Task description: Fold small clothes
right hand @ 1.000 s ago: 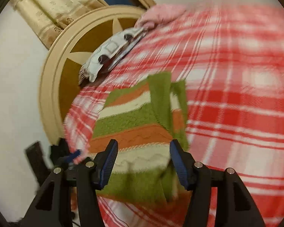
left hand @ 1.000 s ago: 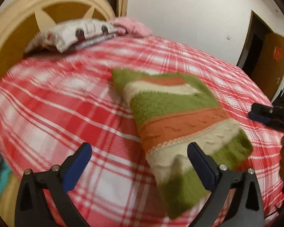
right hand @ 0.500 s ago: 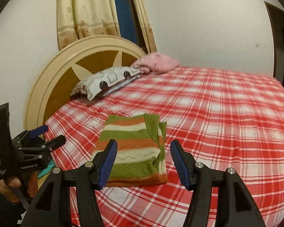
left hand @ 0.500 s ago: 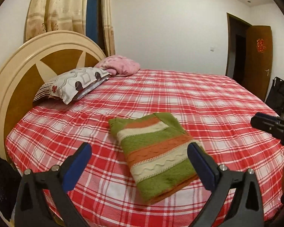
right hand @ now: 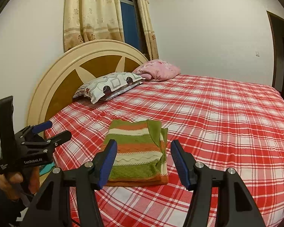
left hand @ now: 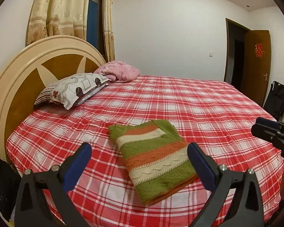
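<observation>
Left claw (left hand: pixel 139 154) hangs spread and empty above the red plaid bed (left hand: pixel 208 102), the folded striped sweater (left hand: pixel 153 158) lying flat beyond its tips. Right claw (right hand: pixel 143 156) likewise gapes empty, with the sweater (right hand: pixel 136 151) beyond it near the bed's edge.

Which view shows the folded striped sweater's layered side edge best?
The right wrist view: the striped sweater shows its stacked folds along the right edge. The left wrist view shows mostly its top face, one corner behind a finger.
</observation>
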Demonstrator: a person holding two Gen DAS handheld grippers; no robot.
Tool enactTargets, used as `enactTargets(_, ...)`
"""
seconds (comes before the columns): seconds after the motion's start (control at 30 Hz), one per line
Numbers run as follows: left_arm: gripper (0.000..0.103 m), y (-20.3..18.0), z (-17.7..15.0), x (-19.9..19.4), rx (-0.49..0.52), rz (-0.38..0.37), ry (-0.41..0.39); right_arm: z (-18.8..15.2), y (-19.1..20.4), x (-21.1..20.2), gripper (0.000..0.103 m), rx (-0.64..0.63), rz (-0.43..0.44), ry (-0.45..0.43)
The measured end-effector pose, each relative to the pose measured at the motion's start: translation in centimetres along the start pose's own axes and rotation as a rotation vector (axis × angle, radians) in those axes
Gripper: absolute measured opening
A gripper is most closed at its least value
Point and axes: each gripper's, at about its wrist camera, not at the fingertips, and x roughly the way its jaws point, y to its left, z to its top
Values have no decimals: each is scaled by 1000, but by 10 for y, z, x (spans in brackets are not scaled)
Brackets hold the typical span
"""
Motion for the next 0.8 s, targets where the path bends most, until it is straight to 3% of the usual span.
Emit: enactTargets(0.8, 103, -5, -1, -3, 6, -4, -1, 0, 3, -5, 60, -8, 0, -4)
